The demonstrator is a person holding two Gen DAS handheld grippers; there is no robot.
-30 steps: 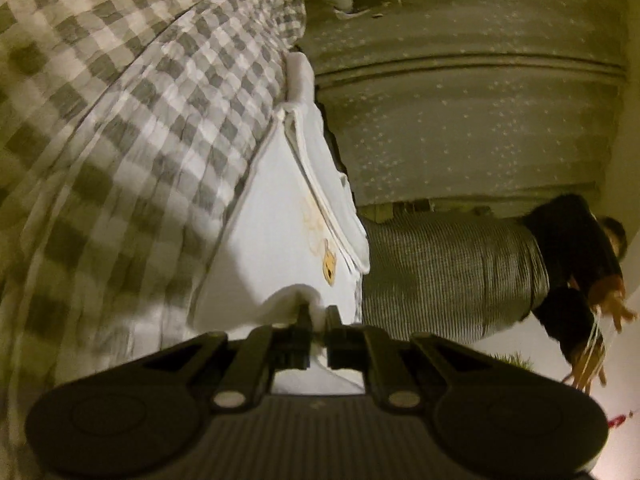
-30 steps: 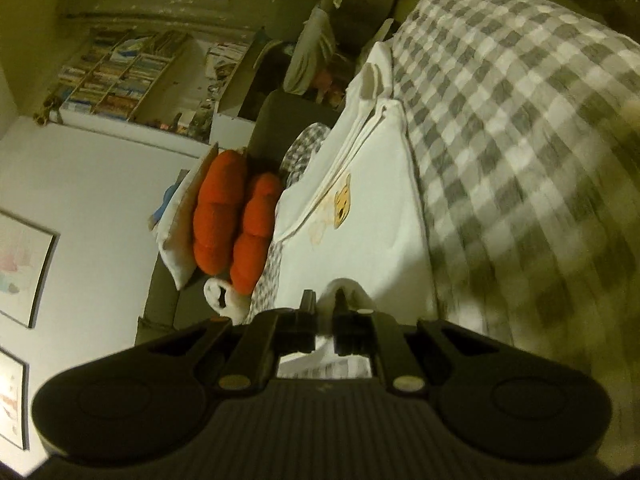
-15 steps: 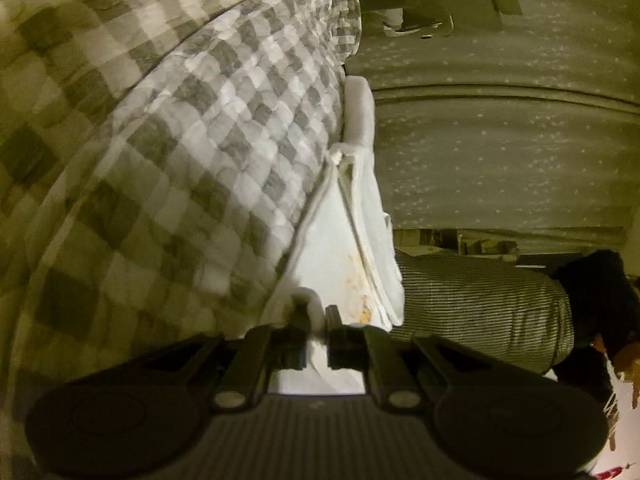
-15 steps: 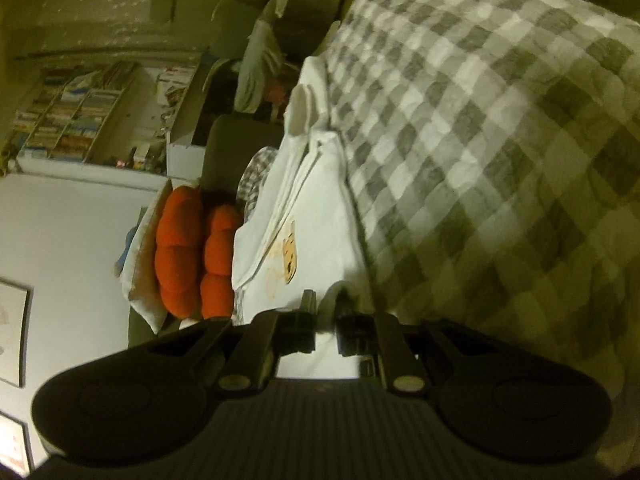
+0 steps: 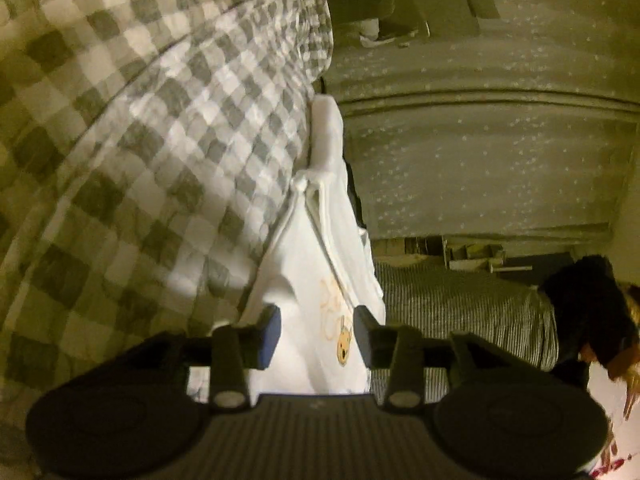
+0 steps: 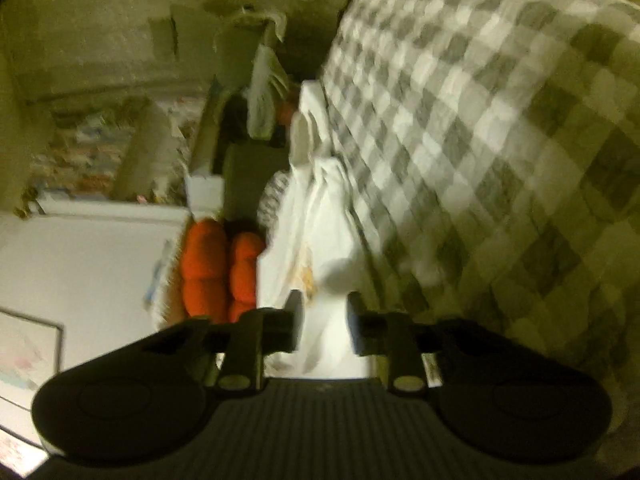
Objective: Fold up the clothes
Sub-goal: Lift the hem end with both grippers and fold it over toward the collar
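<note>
A white T-shirt [image 5: 316, 264] with a small yellow cartoon print lies on the grey-and-white checked bedspread [image 5: 160, 140]. My left gripper [image 5: 316, 330] is open, its jaws spread over the shirt's near edge and holding nothing. In the right wrist view the same shirt [image 6: 320, 240] lies on the bedspread [image 6: 480, 140], blurred by motion. My right gripper [image 6: 322, 320] is open too, with the shirt's near edge between and just past the jaws.
An orange cushion [image 6: 216, 264] sits at the bed's edge beside the shirt. A bookshelf [image 6: 100, 152] and hanging clothes [image 6: 264, 92] stand beyond. A grey striped cover [image 5: 460, 320], a dotted curtain [image 5: 480, 160] and a person in black [image 5: 592, 312] show in the left wrist view.
Both grippers were shut on the shirt's edge and have now opened and let it go. The shirt has dropped onto the bedspread.
</note>
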